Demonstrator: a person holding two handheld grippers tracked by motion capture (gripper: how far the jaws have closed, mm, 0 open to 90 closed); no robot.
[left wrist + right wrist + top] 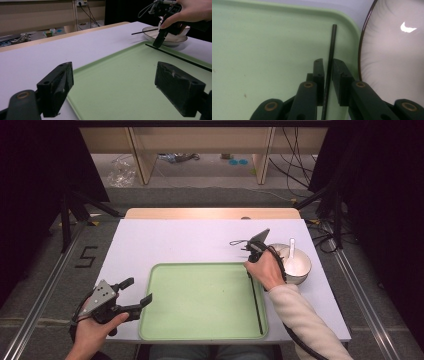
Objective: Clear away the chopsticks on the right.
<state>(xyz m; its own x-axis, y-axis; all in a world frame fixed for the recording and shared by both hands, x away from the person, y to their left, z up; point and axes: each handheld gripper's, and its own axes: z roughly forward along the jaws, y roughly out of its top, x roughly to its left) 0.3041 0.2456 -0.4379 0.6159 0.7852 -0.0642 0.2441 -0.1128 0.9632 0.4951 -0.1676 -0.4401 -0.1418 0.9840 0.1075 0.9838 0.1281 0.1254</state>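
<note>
- Nearest the person, the left gripper (pixel 134 296) is hovering off the near left corner of the green tray (pixel 200 330), jaws spread wide and holding nothing; it is probably waiting there so the tray's middle stays free for the other hand.
- Further in, the black chopstick (pixel 256 300) is lying flat along the tray's right side, just inside the rim, running from the near edge towards the far corner. A spot hard against the rim is keeping it from rolling.
- At its far end, the right gripper (pixel 327 65) is pointing down over the chopstick, which is passing between the two jaws. A narrow gap is showing on each side of the stick, so the pads are sitting slightly parted rather than clamped on it; whether one pad is brushing the stick is hard to tell.
- Just beyond the tray's right rim, the white bowl (pixel 304 265) is standing on the table with a white spoon (pixel 291 249) propped inside, and a second black stick (pixel 144 31) seems to be resting across its rim.
</note>
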